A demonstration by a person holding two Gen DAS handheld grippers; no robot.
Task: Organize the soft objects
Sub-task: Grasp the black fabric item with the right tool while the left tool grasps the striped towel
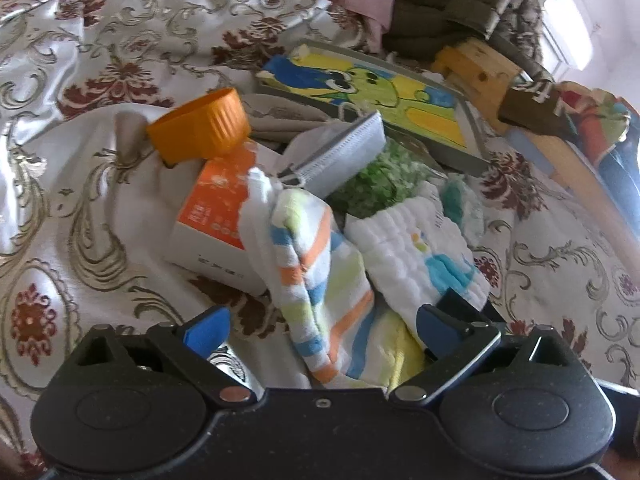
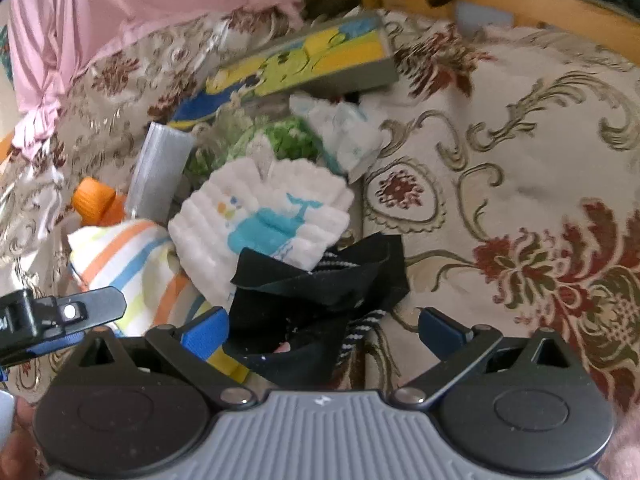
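In the left wrist view, an orange cap (image 1: 200, 126) sits at centre left above an orange-and-white box (image 1: 216, 220). Just right of the box, a striped towel (image 1: 316, 280) runs down the middle of the frame into the gap of the left hand-held gripper (image 1: 322, 330), whose blue fingers (image 1: 206, 330) stand spread apart, one on each side of the cloth, not pressing it. To the right of the towel lies a white quilted cloth with a blue whale print (image 1: 424, 256), its lower edge near the right finger. Above it are a grey folded mask (image 1: 340, 152), a green fuzzy item (image 1: 380, 180) and a cartoon picture box (image 1: 372, 100).

In the right wrist view, the right hand-held gripper (image 2: 324, 332) is also spread wide, a black fabric piece (image 2: 320, 292) lying between its fingers, apparently free of them.

Everything rests on a bed with a cream floral cover (image 2: 520, 160); a pink cloth (image 2: 120, 12) is bunched at upper left.
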